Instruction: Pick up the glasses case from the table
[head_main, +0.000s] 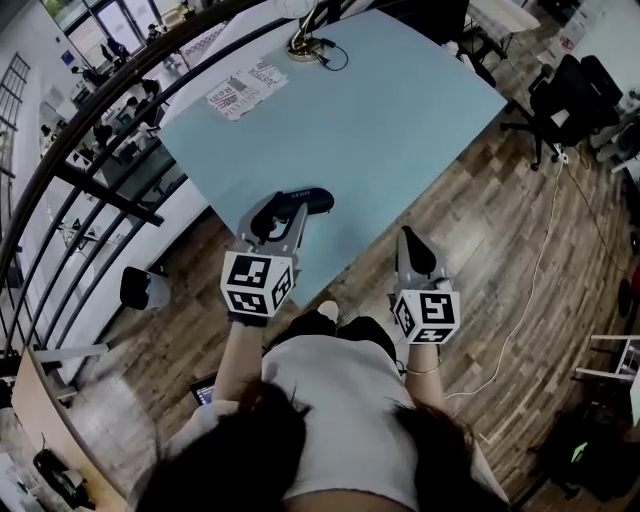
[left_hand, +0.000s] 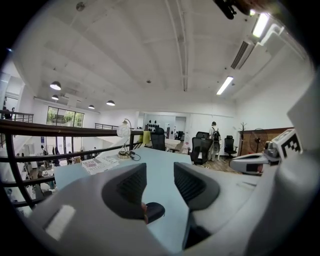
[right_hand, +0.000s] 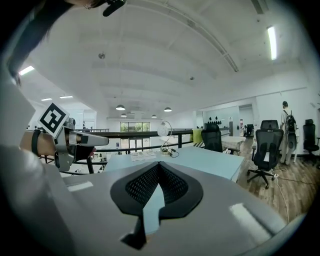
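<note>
the pale blue table (head_main: 400, 110) stretched ahead of both tools, its near corner just under the left one's tips. the left gripper (left_hand: 160, 171) pointed almost level with its jaws parted to a moderate gap and nothing pressed between them, probably readied for a grab, while the right gripper (right_hand: 159, 167) hung beside it past the table's edge, jaws closed together and empty, seemingly kept out of the way. the dark glasses case (head_main: 302, 202) lay flat near that corner, just beyond and below the left gripper's left jaw tip, not yet between the pads.
</note>
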